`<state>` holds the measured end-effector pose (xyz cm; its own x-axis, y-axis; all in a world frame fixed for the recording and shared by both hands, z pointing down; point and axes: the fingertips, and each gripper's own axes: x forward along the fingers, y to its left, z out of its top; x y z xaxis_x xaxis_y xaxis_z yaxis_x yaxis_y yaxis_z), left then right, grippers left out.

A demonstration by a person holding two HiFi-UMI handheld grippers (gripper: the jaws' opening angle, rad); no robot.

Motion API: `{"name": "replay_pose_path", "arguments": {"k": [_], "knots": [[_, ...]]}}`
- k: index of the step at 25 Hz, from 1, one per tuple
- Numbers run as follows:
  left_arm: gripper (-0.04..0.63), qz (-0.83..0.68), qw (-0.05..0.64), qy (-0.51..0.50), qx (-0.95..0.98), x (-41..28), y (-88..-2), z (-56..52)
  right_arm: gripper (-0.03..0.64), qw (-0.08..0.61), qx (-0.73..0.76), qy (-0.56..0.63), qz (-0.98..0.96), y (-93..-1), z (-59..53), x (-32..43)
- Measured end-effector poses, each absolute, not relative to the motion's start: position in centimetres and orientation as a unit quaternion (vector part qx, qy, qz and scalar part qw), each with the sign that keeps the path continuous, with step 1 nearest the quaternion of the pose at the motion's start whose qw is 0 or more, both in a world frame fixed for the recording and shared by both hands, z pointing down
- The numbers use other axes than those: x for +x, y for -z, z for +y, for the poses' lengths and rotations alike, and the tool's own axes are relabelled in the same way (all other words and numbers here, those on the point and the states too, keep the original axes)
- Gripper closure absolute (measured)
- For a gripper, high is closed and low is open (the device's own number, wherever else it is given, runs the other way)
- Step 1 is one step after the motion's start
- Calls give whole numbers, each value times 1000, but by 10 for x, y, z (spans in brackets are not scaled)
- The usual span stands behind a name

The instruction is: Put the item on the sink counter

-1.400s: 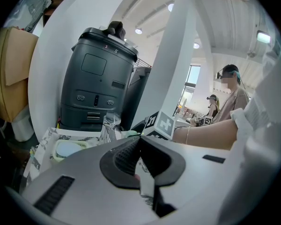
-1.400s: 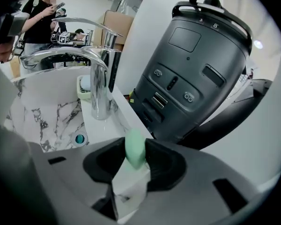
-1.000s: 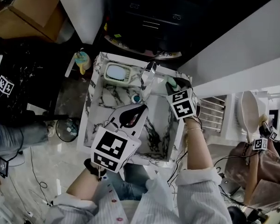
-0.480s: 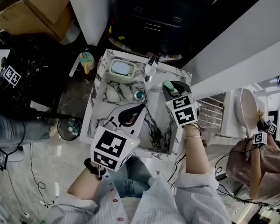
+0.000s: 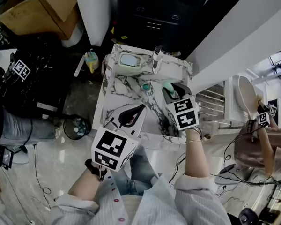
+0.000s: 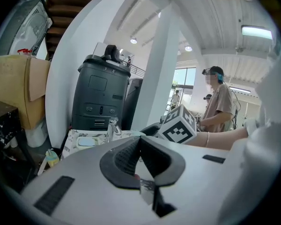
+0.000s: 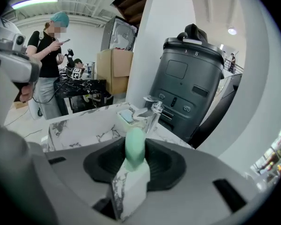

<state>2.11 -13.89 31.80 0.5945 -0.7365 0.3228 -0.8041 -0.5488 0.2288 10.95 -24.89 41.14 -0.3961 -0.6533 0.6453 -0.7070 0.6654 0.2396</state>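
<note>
A mint-green oblong item (image 7: 135, 146) stands between the jaws of my right gripper (image 7: 136, 156), which is shut on it. In the head view that gripper (image 5: 171, 89) hangs over the right rim of the marble sink counter (image 5: 114, 95), short of the chrome faucet (image 5: 157, 56), with the green item (image 5: 168, 84) showing at its tips. My left gripper (image 5: 141, 108) is over the counter's near rim, jaws together and nothing held; in its own view (image 6: 139, 156) the pads meet. A pale soap dish (image 5: 127, 60) sits at the counter's far left.
A dark grey cabinet (image 7: 187, 74) stands behind the counter beside a white pillar (image 6: 154, 74). On the floor to the left are a small bottle (image 5: 91, 60), a round bin (image 5: 77, 125) and cables. A cardboard box (image 5: 33, 8) and people stand nearby.
Both grippers have drawn back from the faucet toward the counter's near edge and risen. The right one keeps the green item. The whole view has shifted.
</note>
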Motion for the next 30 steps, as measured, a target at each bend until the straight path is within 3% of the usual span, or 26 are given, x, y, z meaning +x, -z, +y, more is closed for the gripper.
{"name": "replay_pose_path", "arguments": {"k": [17,30], "knots": [[580,-440,160,-101,878,-30,-315,29,483,321,422,-27,-848,-369,-59,50],[580,-452,159,-96,873,-26,-309,81,483,308,413,-54,-855,-375,36,52]]}}
